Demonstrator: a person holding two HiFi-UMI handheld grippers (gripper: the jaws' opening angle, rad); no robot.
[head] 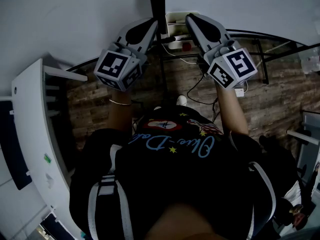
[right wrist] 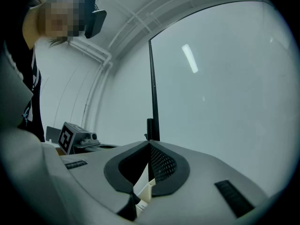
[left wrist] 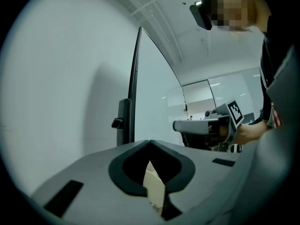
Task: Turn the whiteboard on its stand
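Note:
The whiteboard (head: 250, 6) fills the top of the head view, with its black upright (head: 157, 6) in the middle. My left gripper (head: 154, 23) points at the upright from the left, and my right gripper (head: 190, 18) is just right of it. In the left gripper view the jaws (left wrist: 149, 141) meet at the tips with nothing between them; the board's dark edge (left wrist: 135, 78) and a clamp knob (left wrist: 118, 123) stand just beyond. In the right gripper view the jaws (right wrist: 149, 142) are also shut, right below the board's black edge (right wrist: 152, 88). Whether either touches the frame I cannot tell.
A white tray (head: 176, 20) with small items hangs beside the upright. Cables (head: 197, 89) trail over the wood-pattern floor (head: 280, 89) between the stand's black legs (head: 262, 54). A white shelf unit (head: 30, 114) stands close on my left.

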